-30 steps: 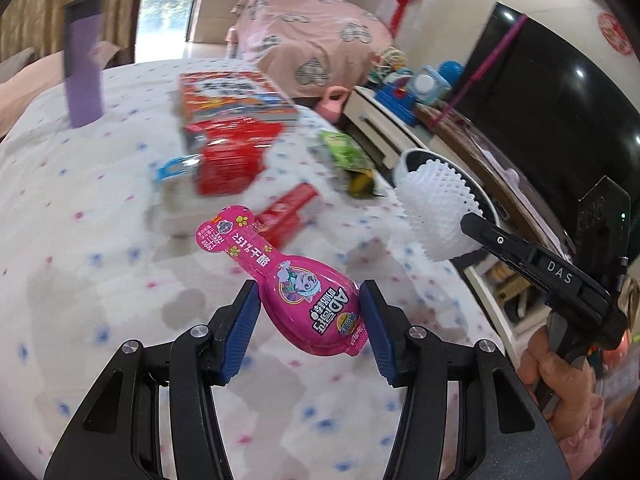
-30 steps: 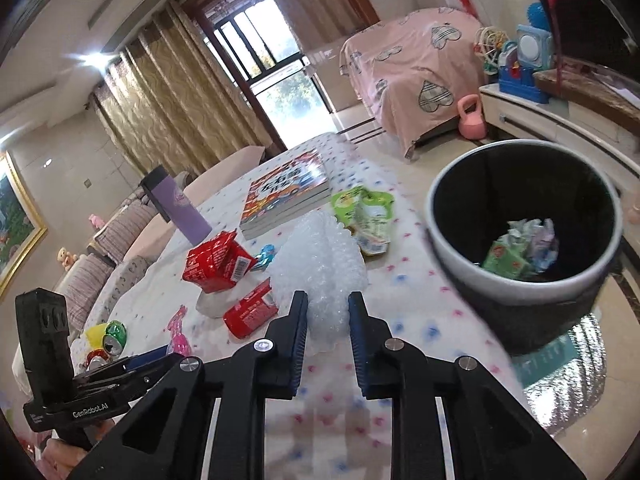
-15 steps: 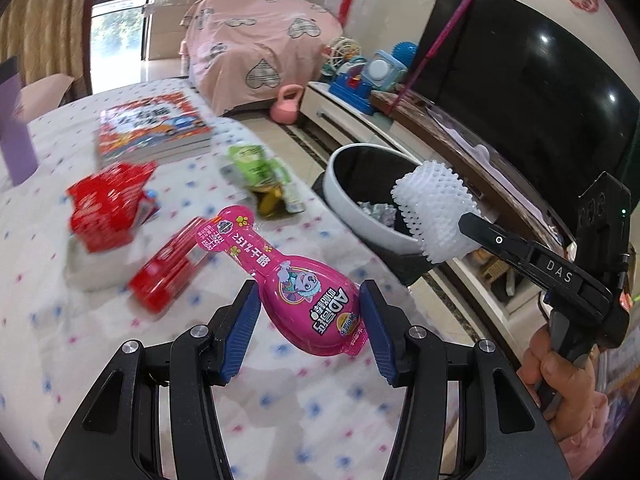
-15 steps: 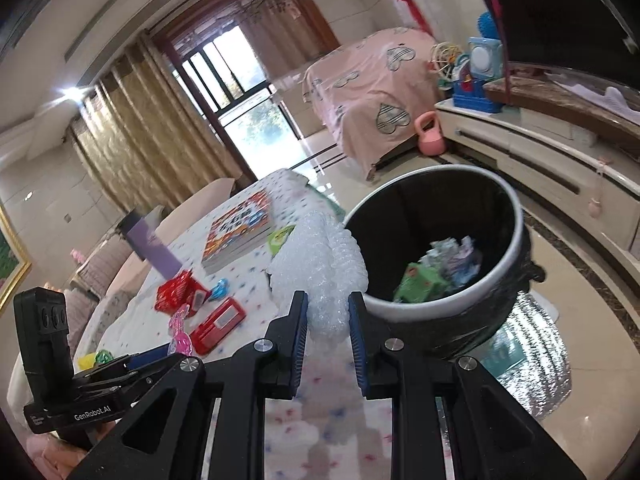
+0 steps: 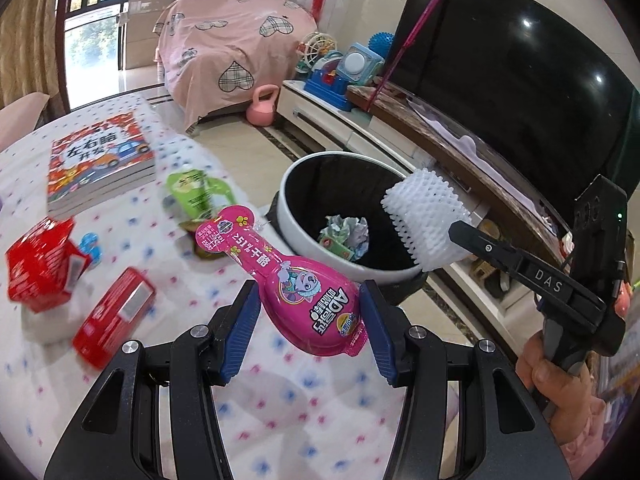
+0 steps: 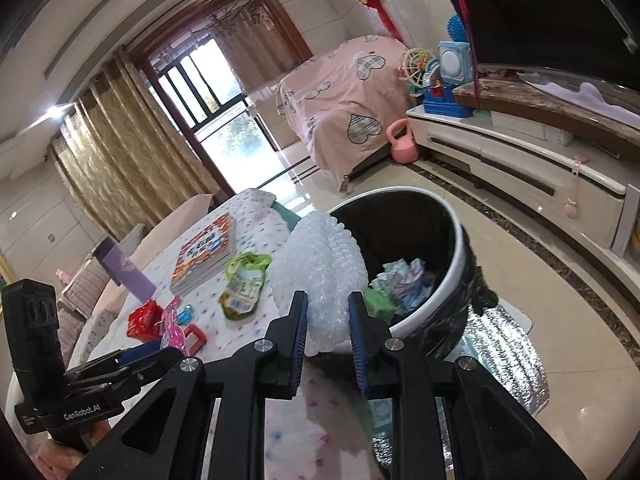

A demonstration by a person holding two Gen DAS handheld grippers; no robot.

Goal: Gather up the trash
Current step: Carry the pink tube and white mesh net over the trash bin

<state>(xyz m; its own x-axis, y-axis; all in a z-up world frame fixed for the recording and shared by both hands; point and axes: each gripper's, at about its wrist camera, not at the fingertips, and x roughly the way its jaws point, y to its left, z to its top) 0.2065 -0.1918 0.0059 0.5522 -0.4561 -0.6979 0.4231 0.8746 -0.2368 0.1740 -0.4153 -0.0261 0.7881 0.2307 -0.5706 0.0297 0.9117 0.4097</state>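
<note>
My left gripper (image 5: pixel 308 312) is shut on a pink spoon-shaped snack packet (image 5: pixel 296 280), held above the edge of the dotted tablecloth (image 5: pixel 280 408). My right gripper (image 6: pixel 326 320) is shut on a white foam fruit net (image 6: pixel 320 264), which also shows in the left wrist view as the white net (image 5: pixel 424 216) over the bin's rim. The round bin (image 5: pixel 292 220) with a black liner stands on the floor beside the table and holds crumpled wrappers (image 5: pixel 346 234). In the right wrist view the bin (image 6: pixel 456 276) lies just beyond the net.
On the table lie a green pouch (image 5: pixel 196 192), a red carton (image 5: pixel 40 268), a flat red box (image 5: pixel 116 320), a small blue item (image 5: pixel 90 244) and a picture book (image 5: pixel 100 164). A TV (image 5: pixel 520 68) on a low cabinet (image 6: pixel 520 160), toys and a pink kettlebell (image 5: pixel 262 106) stand behind the bin.
Both grippers have travelled from over the table toward the bin, each keeping its hold. The bin now fills more of both views and the table items have slid to the left.
</note>
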